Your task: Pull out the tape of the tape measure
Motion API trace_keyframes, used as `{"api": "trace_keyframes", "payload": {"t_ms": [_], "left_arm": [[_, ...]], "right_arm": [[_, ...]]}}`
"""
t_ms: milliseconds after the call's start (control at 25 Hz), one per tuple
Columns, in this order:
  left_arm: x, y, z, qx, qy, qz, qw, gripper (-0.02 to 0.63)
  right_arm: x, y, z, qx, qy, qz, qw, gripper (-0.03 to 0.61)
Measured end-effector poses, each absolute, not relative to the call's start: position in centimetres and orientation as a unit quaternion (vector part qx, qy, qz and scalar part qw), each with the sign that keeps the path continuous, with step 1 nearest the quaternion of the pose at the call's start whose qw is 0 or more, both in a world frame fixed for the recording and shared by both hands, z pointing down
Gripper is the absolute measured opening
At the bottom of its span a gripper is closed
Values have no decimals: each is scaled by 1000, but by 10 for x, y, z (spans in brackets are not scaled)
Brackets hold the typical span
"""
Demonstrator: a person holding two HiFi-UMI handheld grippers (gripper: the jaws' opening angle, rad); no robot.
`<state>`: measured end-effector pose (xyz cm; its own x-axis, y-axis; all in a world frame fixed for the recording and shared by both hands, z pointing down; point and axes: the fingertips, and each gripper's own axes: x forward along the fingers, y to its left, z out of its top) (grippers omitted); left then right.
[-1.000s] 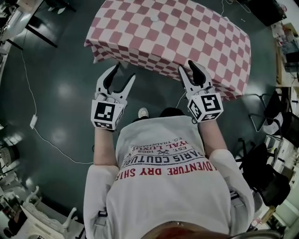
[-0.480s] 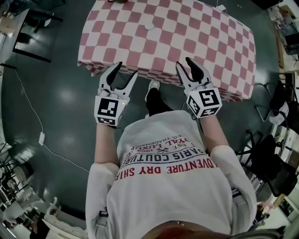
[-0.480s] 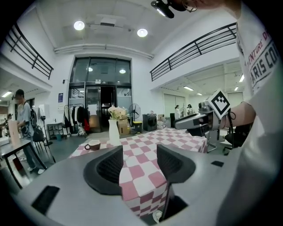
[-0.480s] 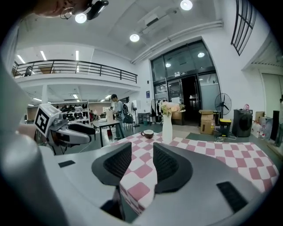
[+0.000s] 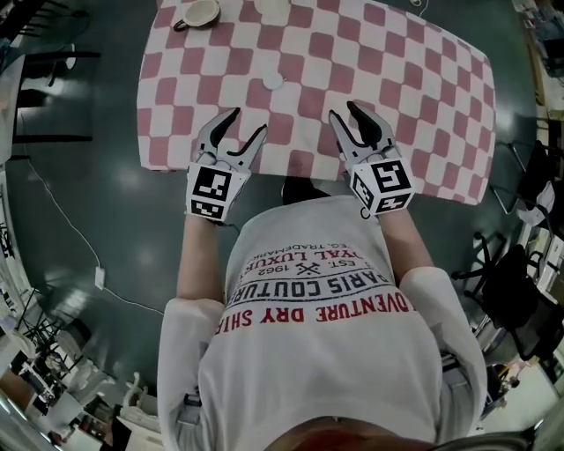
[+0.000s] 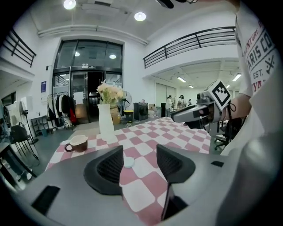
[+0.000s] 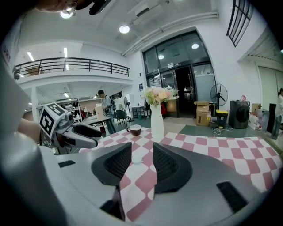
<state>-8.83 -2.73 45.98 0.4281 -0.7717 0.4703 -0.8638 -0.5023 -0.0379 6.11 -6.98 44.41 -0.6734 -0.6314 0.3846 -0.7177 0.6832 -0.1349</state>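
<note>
1. Head view: a surface covered with a red-and-white checked cloth (image 5: pixel 397 106) fills the upper part of the frame, above a dark floor (image 5: pixel 88 220). A small round white tape measure (image 5: pixel 274 80) lies on the cloth in the upper middle, apart from both grippers. A brown-and-white cup (image 5: pixel 201 12) sits at the top left edge. The left gripper (image 5: pixel 248 121) and the right gripper (image 5: pixel 343 110) hover side by side over the near edge of the cloth, both with fingers apart and empty. The person's white printed T-shirt (image 5: pixel 326 352) takes up the lower half.

2. Left gripper view: the left gripper (image 6: pixel 139 152) has its dark fingers (image 6: pixel 108 170) spread, nothing gripped. The tape measure (image 6: pixel 128 161) shows in the gap, close to the left-hand finger, lying farther off on the cloth. The cup (image 6: pixel 78 143) stands at the left, a tall white vase of pale flowers (image 6: pixel 106 123) behind it. The right gripper (image 6: pixel 194 114) reaches in from the right.

3. Right gripper view: the right gripper (image 7: pixel 141 148) also has its fingers (image 7: pixel 170 167) parted and empty. The tape measure (image 7: pixel 137 159) lies on the cloth beyond the gap. The vase (image 7: pixel 157 121) and cup (image 7: pixel 134 129) stand farther back, and the left gripper (image 7: pixel 84 131) is at the left.
</note>
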Motion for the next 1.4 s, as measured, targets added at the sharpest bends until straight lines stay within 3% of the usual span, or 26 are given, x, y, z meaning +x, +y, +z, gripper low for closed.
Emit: {"api": "trace_keyframes", "payload": {"t_ms": [400, 800, 1400], "left_arm": [[-81, -90, 539, 849, -385, 339, 129, 252], [-79, -124, 604, 839, -220, 492, 76, 257], [-66, -124, 634, 844, -61, 528, 74, 271]], "right_arm": [[58, -114, 487, 384, -886, 175, 192, 149], [56, -122, 505, 418, -859, 213, 205, 149], [49, -116, 512, 468, -820, 247, 216, 149]]}}
